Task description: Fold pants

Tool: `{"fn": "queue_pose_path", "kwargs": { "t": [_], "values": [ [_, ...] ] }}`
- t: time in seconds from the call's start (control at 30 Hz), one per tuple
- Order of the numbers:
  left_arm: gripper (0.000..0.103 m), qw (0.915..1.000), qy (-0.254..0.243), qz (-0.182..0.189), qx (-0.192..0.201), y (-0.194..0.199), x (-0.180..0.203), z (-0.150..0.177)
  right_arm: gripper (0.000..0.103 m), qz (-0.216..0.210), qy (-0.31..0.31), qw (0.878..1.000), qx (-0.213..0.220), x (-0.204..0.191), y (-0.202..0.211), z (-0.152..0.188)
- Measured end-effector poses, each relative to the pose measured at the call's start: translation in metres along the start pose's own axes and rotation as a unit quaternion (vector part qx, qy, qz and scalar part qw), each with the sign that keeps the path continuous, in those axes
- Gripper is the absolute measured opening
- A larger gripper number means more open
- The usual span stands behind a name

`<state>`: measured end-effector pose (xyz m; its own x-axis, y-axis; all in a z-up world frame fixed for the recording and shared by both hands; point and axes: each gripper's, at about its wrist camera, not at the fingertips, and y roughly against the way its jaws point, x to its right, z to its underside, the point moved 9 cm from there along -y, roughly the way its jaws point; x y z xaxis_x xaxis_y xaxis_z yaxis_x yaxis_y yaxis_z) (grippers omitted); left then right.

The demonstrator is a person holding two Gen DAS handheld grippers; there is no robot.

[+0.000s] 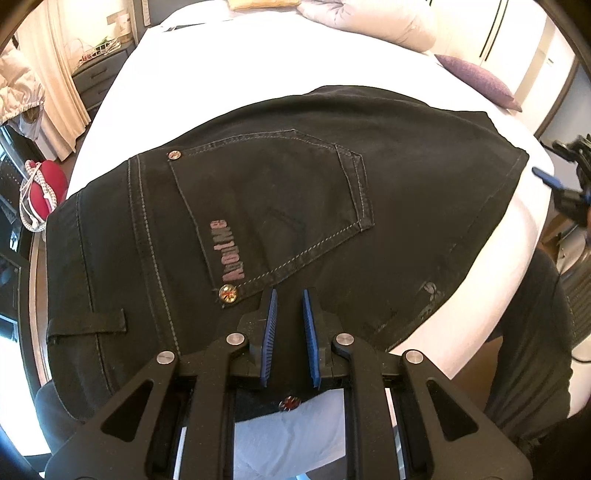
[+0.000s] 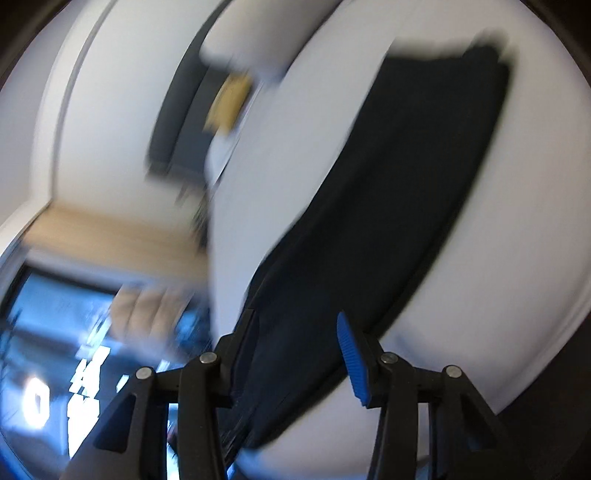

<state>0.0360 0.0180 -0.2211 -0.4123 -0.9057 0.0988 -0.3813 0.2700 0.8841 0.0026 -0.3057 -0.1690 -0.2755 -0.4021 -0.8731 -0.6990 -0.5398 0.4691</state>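
Observation:
Black pants (image 1: 295, 206) lie folded on the white bed (image 1: 258, 62), back pocket and pink lettering facing up. My left gripper (image 1: 289, 299) sits at the near edge by the lower pocket rivet. Its blue pads stand nearly together with black cloth between them, shut on the pants. My right gripper (image 1: 557, 184) shows at the far right edge of the left wrist view, off the bed's side beyond the pants' far end. The right wrist view is blurred. There the right gripper (image 2: 295, 317) is open, and the pants (image 2: 424, 166) stretch away as a dark strip behind its fingers.
A purple pillow (image 1: 476, 79) and a pale duvet (image 1: 369, 22) lie at the head of the bed. A grey dresser (image 1: 96, 77) and a red bag (image 1: 46, 192) stand left of the bed. A person's dark trouser leg (image 1: 535, 350) is at the lower right.

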Motion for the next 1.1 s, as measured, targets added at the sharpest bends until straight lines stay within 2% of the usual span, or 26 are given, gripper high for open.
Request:
{"fn": "queue_pose_path", "kwargs": {
  "t": [0.1,0.2,0.43,0.67,0.7,0.73,0.77,0.8,0.9,1.0,1.1],
  "values": [
    [0.014,0.9999,0.007,0.009,0.004,0.003,-0.002,0.002,0.049,-0.014,-0.006,0.998,-0.055,-0.011,-0.037,0.036],
    [0.015,0.9997,0.011,0.02,0.009,0.007,-0.006,0.005,0.049,-0.018,-0.035,0.996,-0.084,-0.007,-0.06,0.05],
    [0.015,0.9986,0.022,0.044,0.018,0.013,-0.019,0.013,0.049,-0.011,-0.088,0.992,-0.09,0.016,-0.073,0.05],
    [0.015,0.9987,0.017,0.046,0.017,0.013,-0.024,0.007,0.048,-0.011,-0.095,0.99,-0.1,0.017,-0.086,0.056],
    [0.015,0.9988,0.016,0.044,0.016,0.013,-0.025,0.007,0.045,-0.007,-0.094,0.99,-0.103,0.019,-0.089,0.056],
    [0.015,0.9992,0.016,0.034,0.015,0.013,-0.027,0.008,0.034,-0.002,-0.093,0.99,-0.104,0.021,-0.092,0.057],
    [0.015,0.9996,0.016,0.018,0.013,0.013,-0.031,0.009,0.015,0.006,-0.093,0.99,-0.105,0.025,-0.095,0.057],
    [0.015,0.9996,0.018,0.018,0.01,0.012,-0.035,0.01,0.006,0.011,-0.096,0.99,-0.104,0.027,-0.095,0.056],
    [0.015,0.9982,0.043,0.042,0.005,0.012,-0.043,0.011,0.004,0.015,-0.098,0.99,-0.097,0.035,-0.091,0.062],
    [0.015,0.9985,0.038,0.039,0.003,0.01,-0.043,0.012,0.002,0.0,-0.117,0.989,-0.088,0.044,-0.084,0.07],
    [0.015,0.9985,0.039,0.039,0.004,0.01,-0.044,0.012,0.002,-0.009,-0.102,0.991,-0.092,0.039,-0.087,0.066]
  ]
}}
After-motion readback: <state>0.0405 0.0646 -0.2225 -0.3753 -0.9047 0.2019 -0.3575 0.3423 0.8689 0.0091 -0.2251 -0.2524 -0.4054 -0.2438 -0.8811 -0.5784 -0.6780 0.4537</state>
